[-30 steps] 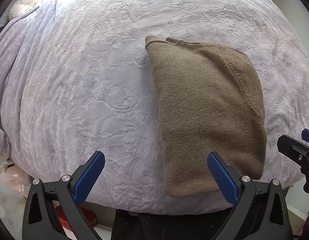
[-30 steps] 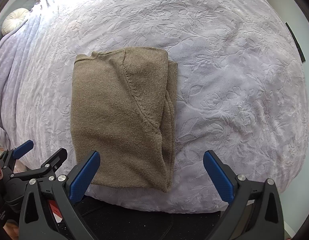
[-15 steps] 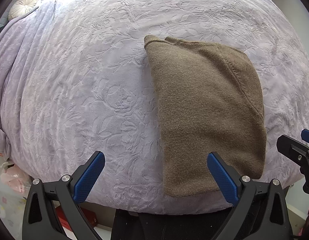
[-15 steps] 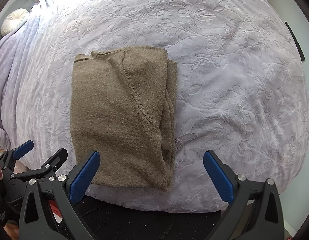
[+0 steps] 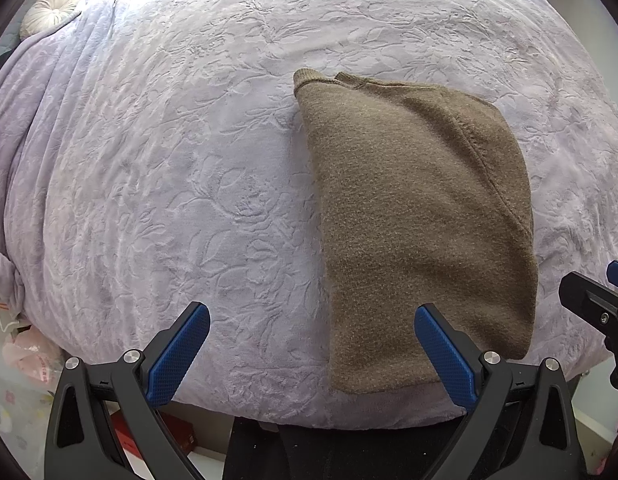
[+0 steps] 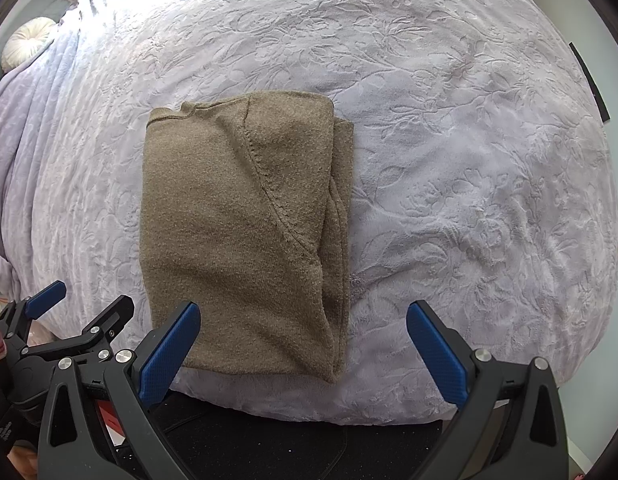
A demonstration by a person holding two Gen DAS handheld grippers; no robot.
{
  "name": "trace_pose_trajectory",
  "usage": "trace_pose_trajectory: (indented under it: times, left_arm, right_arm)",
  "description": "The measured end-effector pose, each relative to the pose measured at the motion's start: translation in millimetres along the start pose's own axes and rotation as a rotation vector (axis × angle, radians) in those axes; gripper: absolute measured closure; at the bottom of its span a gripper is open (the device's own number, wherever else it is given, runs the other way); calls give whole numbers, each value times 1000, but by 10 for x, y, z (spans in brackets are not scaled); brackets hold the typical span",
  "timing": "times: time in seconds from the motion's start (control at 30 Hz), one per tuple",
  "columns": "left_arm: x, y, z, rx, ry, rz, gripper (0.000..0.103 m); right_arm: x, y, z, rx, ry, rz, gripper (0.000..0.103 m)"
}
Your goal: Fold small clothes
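A brown knitted sweater lies folded into a long rectangle on the bed, its near end close to the bed's front edge. My left gripper hovers open above that edge, its right finger over the sweater's near end. In the right wrist view my right gripper is open too, its left finger over the sweater's lower left corner. Neither gripper holds anything. The left gripper also shows at the lower left of the right wrist view. Part of the right gripper shows at the right edge of the left wrist view.
A lilac embossed bedspread covers the whole bed. A round white cushion sits at the far left corner. Below the bed's front edge are a dark floor mat and red items.
Almost nothing has moved; the views shift only slightly. Both grippers stay open and the sweater lies as before.
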State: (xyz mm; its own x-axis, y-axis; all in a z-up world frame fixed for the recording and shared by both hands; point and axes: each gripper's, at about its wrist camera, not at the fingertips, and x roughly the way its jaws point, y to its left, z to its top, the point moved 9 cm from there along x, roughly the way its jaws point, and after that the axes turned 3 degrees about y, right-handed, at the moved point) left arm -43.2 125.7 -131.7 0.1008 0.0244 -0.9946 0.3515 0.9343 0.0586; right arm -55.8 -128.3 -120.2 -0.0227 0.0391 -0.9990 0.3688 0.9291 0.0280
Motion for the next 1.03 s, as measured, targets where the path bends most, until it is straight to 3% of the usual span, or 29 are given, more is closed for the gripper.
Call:
trace_pose_trajectory:
  times: [1.03]
  left_arm:
    - [-30,-1,-1,-3,-25,-3,0]
  right_arm:
    - [36,30,-53,-1,7,-2,0]
